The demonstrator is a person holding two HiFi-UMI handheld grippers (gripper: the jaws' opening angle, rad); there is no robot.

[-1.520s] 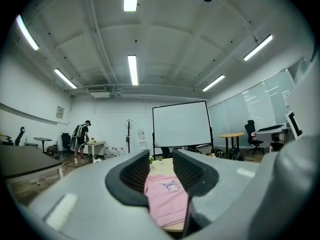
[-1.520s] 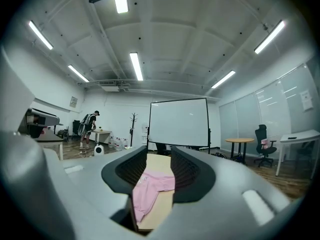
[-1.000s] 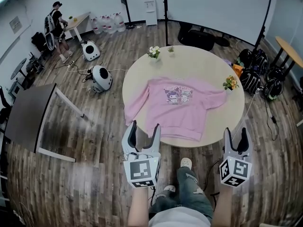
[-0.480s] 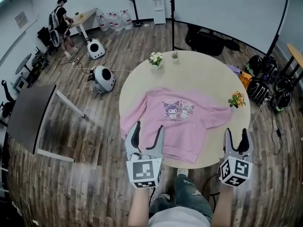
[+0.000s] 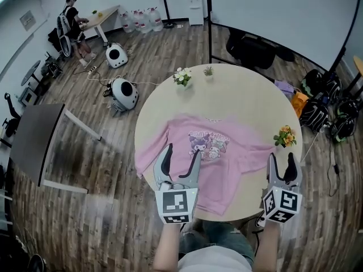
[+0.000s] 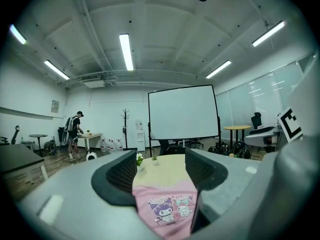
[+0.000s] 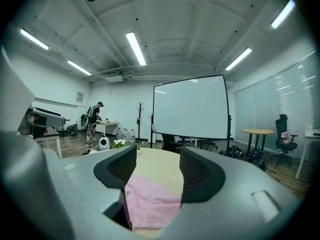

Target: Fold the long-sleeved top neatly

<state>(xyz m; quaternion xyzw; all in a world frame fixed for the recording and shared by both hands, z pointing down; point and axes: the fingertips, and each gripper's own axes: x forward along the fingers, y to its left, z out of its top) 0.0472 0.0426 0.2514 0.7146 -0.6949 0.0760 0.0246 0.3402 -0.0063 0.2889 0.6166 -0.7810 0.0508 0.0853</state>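
Observation:
A pink long-sleeved top with a cartoon print lies spread flat, face up, on the round beige table; both sleeves reach out to the sides. My left gripper hovers open over the top's near left part, nothing between its fingers. At the table's near right edge my right gripper is open too, beside the right sleeve. In the left gripper view the top shows between the jaws, print toward me. The right gripper view shows the top's sleeve below the open jaws.
Two small flower pots stand at the table's far edge, another flower pot at its right edge. A dark table stands at left. Bags lie on the floor at right. A person stands far back left.
The view has moved closer to the table. Both grippers now reach over the table's near edge and the top, still open.

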